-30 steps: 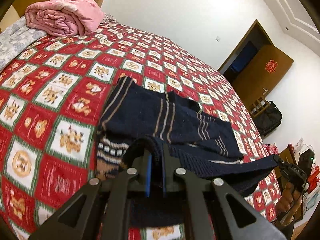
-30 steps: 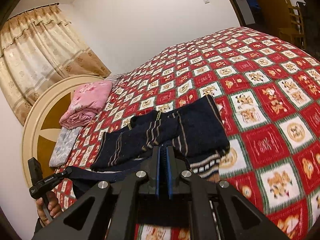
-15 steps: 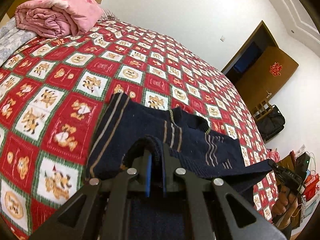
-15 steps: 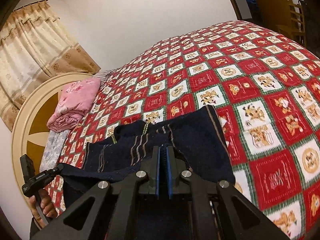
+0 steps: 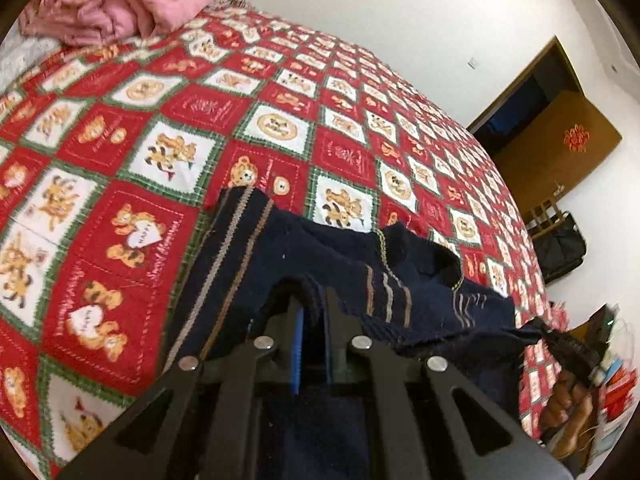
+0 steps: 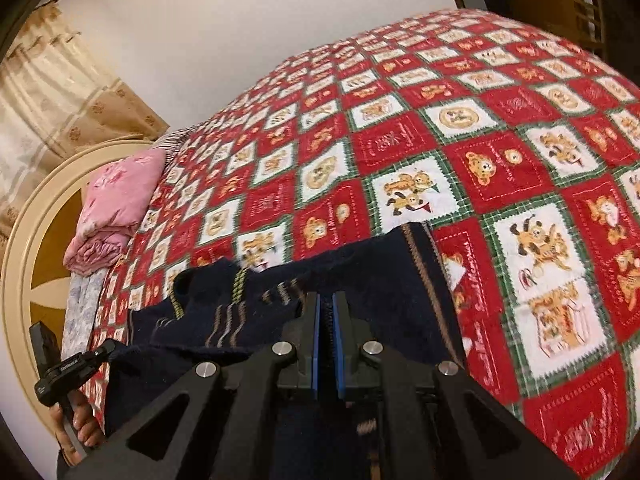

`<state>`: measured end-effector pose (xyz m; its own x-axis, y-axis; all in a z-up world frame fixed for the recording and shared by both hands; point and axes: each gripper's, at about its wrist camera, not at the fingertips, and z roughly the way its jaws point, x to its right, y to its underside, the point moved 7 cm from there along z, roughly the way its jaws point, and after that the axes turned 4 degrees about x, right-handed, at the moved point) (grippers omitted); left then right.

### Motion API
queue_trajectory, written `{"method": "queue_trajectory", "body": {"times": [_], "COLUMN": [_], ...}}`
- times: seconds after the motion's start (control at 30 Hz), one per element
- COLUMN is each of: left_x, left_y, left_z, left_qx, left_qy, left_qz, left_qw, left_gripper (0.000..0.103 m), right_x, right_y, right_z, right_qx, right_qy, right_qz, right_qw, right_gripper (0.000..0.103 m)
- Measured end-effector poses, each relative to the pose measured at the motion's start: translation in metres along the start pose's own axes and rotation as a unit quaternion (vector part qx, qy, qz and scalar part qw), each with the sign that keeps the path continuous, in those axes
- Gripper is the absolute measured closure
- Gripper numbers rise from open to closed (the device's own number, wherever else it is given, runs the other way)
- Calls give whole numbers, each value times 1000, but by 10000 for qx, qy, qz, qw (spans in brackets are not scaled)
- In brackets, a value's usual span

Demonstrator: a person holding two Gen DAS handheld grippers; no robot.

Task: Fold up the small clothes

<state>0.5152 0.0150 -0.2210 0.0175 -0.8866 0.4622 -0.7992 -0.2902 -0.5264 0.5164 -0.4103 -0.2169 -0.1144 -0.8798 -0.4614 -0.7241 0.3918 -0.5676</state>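
Left gripper (image 5: 314, 312) clamped on the ribbed edge of a dark navy sweater (image 5: 320, 256), jaws nearly together with the knit pinched between the blue pads. Right gripper (image 6: 327, 320) likewise closed tight on the same edge of the sweater (image 6: 360, 280), a thin fold of fabric caught between its blue pads. Both grippers pointing downward at a slant toward the bed. Edge of the garment stretched taut between the two grippers, hanging just above the rest of the sweater, which lies spread on the red, white and green bear-patterned quilt (image 5: 160, 152) covering the bed. Tan and brown stripes running along the sweater's far hem and across the folded sleeves; yellow-green stitching at the neckline. In the left wrist view, right hand (image 5: 568, 404) at the lower right, wrapped round its gripper's handle, partly blurred. In the right wrist view, left hand (image 6: 80, 424) at the lower left, gripping its handle beneath a small black camera. Folded pink blanket (image 6: 116, 208) near the head of the bed, well apart from the sweater, beside a pale flowered pillow (image 6: 78, 312) and a cream-rimmed headboard (image 6: 24, 240). Beige curtain (image 6: 48, 96) behind; brown door (image 5: 560, 148) at the far wall.
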Motion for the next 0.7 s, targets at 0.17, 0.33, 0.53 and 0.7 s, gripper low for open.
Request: {"method": "queue_trajectory", "body": {"times": [0.17, 0.33, 0.53, 0.7], "left_x": [-1, -11, -29, -21], "left_y": [-9, -6, -6, -1], "left_z": [19, 21, -15, -12], "left_qx": [-99, -187, 260, 212], "left_qy": [-74, -141, -509, -655], "left_qz": [-77, -343, 31, 496], "left_qw": [9999, 9991, 9984, 9964], "left_gripper": [94, 87, 71, 65], "right_x": [12, 29, 27, -8], "right_y": [-19, -20, -3, 4], "right_z": [24, 20, 4, 9], "right_qx": [28, 24, -10, -135], "right_qy": [342, 230, -131, 61], "right_qz": [103, 531, 410, -445], "right_qw": [9994, 9983, 9991, 9989], "right_gripper": [97, 94, 55, 55]}}
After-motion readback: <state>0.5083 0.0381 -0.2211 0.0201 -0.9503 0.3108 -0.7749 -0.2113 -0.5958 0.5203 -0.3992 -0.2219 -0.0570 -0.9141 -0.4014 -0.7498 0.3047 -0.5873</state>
